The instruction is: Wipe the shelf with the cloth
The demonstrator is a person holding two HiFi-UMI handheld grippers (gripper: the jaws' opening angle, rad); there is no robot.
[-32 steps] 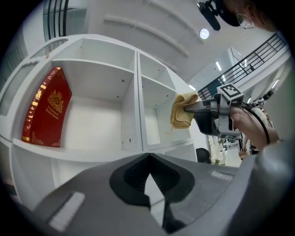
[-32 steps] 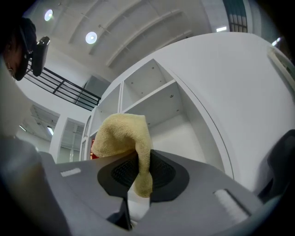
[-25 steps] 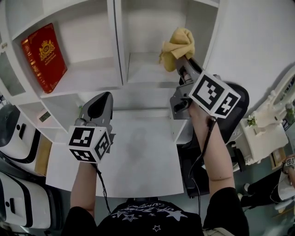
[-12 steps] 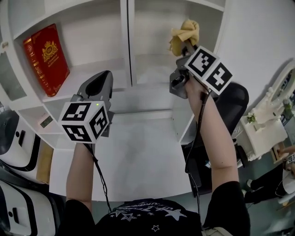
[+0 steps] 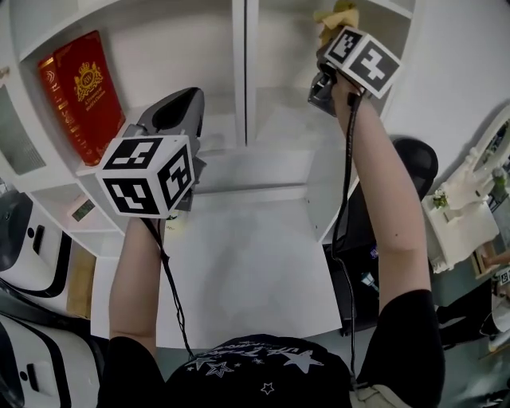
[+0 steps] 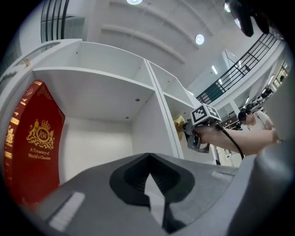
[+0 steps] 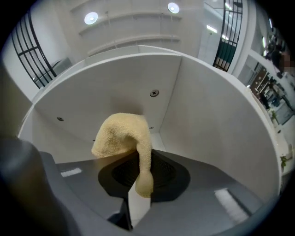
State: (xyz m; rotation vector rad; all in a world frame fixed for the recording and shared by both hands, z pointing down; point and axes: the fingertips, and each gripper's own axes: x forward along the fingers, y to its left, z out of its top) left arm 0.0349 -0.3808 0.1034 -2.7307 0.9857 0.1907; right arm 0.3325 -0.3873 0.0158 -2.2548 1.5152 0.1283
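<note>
Right claw lifted high on an outstretched arm into the right-hand compartment of the white shelf unit, pinching a yellow terry cloth. In the right gripper view, same claw clamped on one hanging end of the cloth, with the bulk flopped up and leftward over the tips. Close behind it, a white panel of the compartment, dotted with screw heads; contact between cloth and panel impossible to judge.

Left claw held lower, in front of the left-hand compartment, pressed together on nothing. In the left gripper view, tips meeting at a point and aimed into that compartment.

Shelf unit all white, with one upright divider between the two compartments. Below it, a white surface. Just to the right of that surface, a black office chair, partly behind the right forearm.

In the left compartment, a red hardback book standing tilted near the left wall, well apart from the cloth. Gold crest on the cover and the title "A Treasury of World's Classics" legible in the left gripper view.

Marker cube nearest the head camera on the left gripper, another on the right one. Thin black cable trailing down along the left forearm.
</note>
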